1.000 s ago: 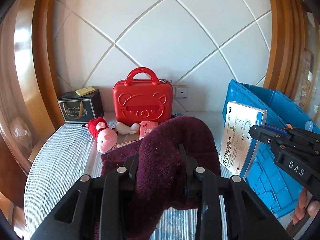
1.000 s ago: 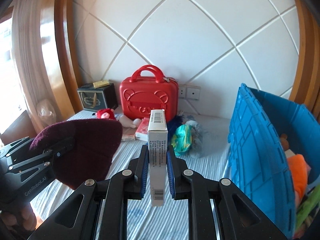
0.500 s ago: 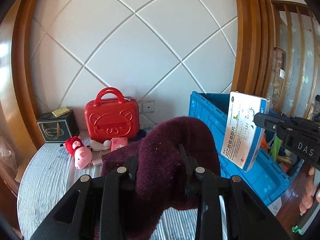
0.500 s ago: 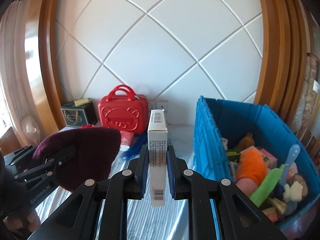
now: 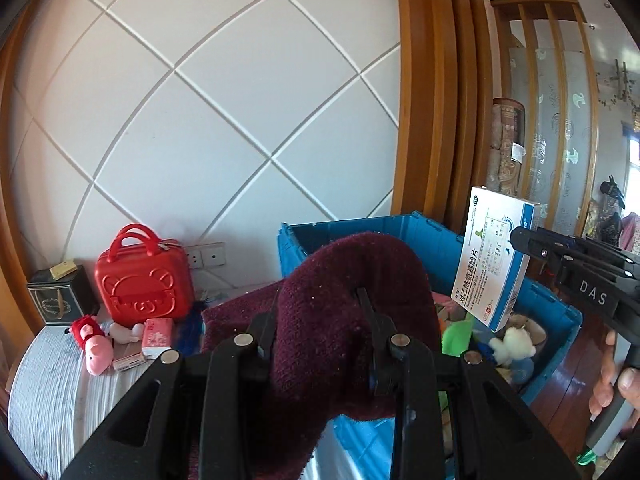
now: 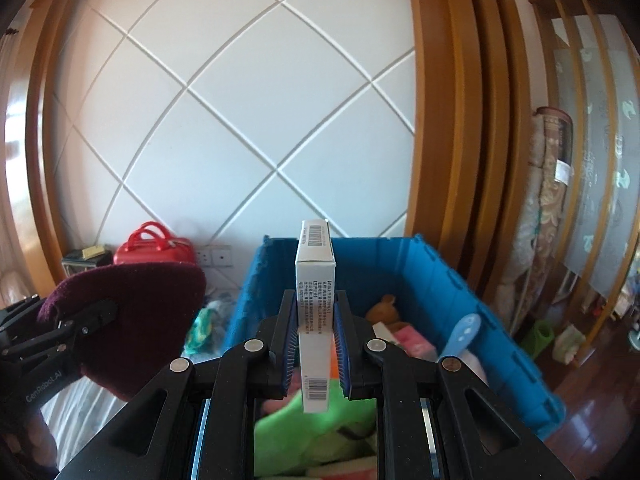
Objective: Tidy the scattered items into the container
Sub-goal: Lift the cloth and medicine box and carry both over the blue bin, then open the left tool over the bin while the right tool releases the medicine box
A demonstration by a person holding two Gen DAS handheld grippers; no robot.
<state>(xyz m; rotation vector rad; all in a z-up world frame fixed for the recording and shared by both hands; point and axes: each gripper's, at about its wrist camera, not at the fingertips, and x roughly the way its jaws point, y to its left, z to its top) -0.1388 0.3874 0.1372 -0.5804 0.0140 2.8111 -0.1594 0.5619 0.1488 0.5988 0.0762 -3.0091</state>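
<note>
Over the blue plastic crate (image 6: 448, 280), the right tool (image 6: 316, 344) pinches a stiff, light white cardboard box (image 6: 315, 280) by its flat faces; the left tool (image 5: 320, 332) grips a soft, floppy maroon knitted cloth (image 5: 352, 280) mid-fold.

Both wrist views look forward, near, sharing the blue crate (image 5: 424, 236) (image 6: 400, 264).

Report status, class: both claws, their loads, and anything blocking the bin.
Left claw shut on maroon cloth. Right claw shut on medicine box, over blue bin. Nothing blocking.
</note>
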